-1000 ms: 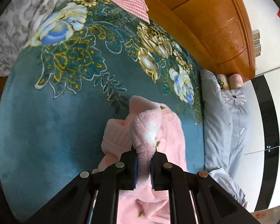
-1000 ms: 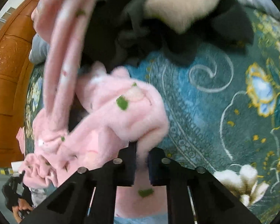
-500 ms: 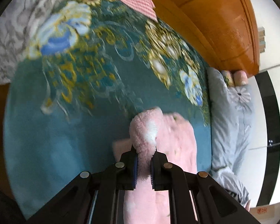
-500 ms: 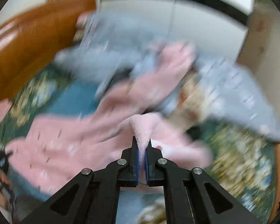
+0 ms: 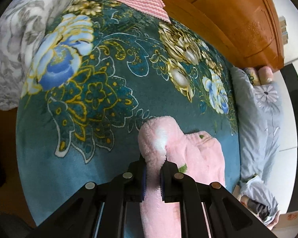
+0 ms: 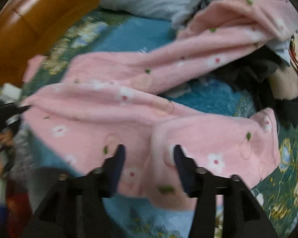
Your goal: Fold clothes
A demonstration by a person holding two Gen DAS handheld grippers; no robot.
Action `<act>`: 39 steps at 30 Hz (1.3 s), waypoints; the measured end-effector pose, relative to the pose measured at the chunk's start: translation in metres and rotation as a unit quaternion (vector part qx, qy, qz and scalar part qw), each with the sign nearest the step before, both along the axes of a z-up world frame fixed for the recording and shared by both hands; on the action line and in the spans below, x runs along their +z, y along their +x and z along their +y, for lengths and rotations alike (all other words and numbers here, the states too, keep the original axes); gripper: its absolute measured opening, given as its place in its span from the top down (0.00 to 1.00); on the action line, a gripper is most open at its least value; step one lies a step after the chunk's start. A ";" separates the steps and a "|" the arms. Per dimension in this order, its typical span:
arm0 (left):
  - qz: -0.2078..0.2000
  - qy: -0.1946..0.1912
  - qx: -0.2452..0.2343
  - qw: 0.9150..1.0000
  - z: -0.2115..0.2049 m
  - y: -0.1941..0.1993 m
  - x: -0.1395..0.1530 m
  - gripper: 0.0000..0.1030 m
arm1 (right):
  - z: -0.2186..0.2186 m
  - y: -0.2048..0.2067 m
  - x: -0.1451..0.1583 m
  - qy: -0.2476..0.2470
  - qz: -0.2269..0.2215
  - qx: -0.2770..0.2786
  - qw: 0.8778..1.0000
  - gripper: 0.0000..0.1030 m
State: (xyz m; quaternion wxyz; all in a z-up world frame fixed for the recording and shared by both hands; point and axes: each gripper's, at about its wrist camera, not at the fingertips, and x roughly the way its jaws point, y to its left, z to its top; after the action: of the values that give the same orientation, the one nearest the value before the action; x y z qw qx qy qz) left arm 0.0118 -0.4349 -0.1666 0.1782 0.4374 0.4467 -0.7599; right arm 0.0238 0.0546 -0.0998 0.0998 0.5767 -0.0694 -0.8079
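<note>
left tool (image 5: 153, 173) clamped, right tool (image 6: 147, 158) spread

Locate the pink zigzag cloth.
In the left wrist view, the pink zigzag cloth lies at the teal floral blanket's far edge, top centre, against the wooden headboard.

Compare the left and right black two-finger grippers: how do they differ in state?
The left gripper is shut on a bunched fold of the pink fleece flower-print garment; the right gripper is open, gripping nothing. The left view is sharp; the right is blurred. Both are over that garment on the teal floral blanket.
</note>
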 end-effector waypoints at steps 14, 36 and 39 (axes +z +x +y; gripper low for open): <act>-0.021 0.005 -0.022 1.000 0.006 0.013 0.001 0.88 | 0.232 0.083 -0.112 -0.131 -0.068 -0.419 0.896 0.41; 0.058 -0.073 -0.075 0.993 0.007 0.044 0.076 0.88 | 0.353 0.201 0.084 0.025 0.188 -0.496 0.848 0.99; 0.023 -0.068 -0.088 0.994 0.007 0.048 0.051 0.88 | 0.383 0.252 0.051 0.018 0.144 -0.545 0.826 0.99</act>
State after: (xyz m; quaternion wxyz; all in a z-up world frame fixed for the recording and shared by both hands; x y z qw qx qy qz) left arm 0.0595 -0.4284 -0.1155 0.1297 0.4446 0.3577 -0.8109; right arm 0.2761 0.4378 -0.0492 -0.3580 0.3234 -0.3429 -0.8060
